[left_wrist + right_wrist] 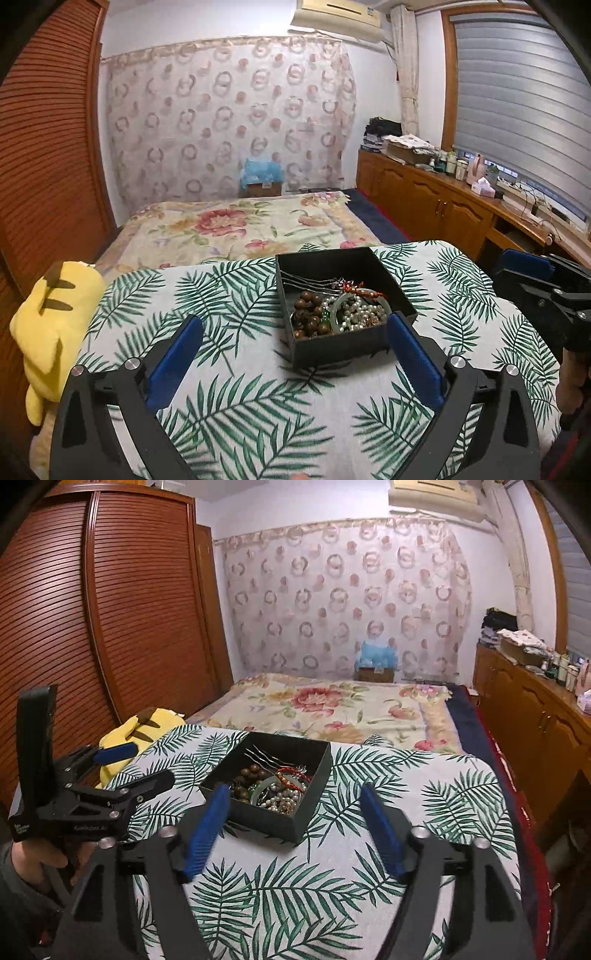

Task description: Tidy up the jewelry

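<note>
Both the left gripper (295, 332) and right gripper (295, 801) hover with jaws spread, empty, before the black jewelry box (341, 347).

Your black open box (334, 343) sits upright on leaf-print cloth; inside, heaped: brown wooden beads (308, 317), pearls (360, 315), green bangle (338, 308), red bracelet (364, 290).

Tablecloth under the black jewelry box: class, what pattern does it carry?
Green palm-leaf fronds on a white tablecloth, clearest in the left wrist view.

jewelry (343, 310) in box (332, 350), box on table (236, 369)
</note>
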The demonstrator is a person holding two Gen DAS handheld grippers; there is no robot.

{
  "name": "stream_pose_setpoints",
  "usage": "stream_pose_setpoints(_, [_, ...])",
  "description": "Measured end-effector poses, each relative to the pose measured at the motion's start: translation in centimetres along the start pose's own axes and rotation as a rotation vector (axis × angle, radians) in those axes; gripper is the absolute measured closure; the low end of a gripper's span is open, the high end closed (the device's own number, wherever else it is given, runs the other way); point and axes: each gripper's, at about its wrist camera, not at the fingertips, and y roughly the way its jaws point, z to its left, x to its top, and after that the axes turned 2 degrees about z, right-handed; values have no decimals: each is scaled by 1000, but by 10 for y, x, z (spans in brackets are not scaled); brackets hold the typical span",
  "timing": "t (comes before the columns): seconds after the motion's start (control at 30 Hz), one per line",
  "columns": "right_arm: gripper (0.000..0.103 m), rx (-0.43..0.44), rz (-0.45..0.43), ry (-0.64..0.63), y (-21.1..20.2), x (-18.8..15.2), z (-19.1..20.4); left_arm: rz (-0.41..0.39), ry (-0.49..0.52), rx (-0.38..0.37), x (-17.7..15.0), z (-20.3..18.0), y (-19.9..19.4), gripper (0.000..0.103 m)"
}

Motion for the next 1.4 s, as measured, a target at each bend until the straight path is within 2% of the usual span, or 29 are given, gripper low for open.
stream_pose_setpoints(0.1, [8, -25, -30, 1, -11, -2, 5, -15, 6, 16, -2, -4, -15, 7])
stream_pose_setpoints(0.2, [2, -48, -65, 2, -27, -5, 10, -36, 14, 40, -5, -8, -32, 7])
stream_pose_setpoints(0.6, [2, -117, -115, 67, -71, -26, 19, -70, -28, 84, -20, -12, -85, 7])
stream_pose_setpoints(1.4, [2, -133, -100, 74, -69, -35, 22, -81, -47, 90, -29, -5, -97, 7])
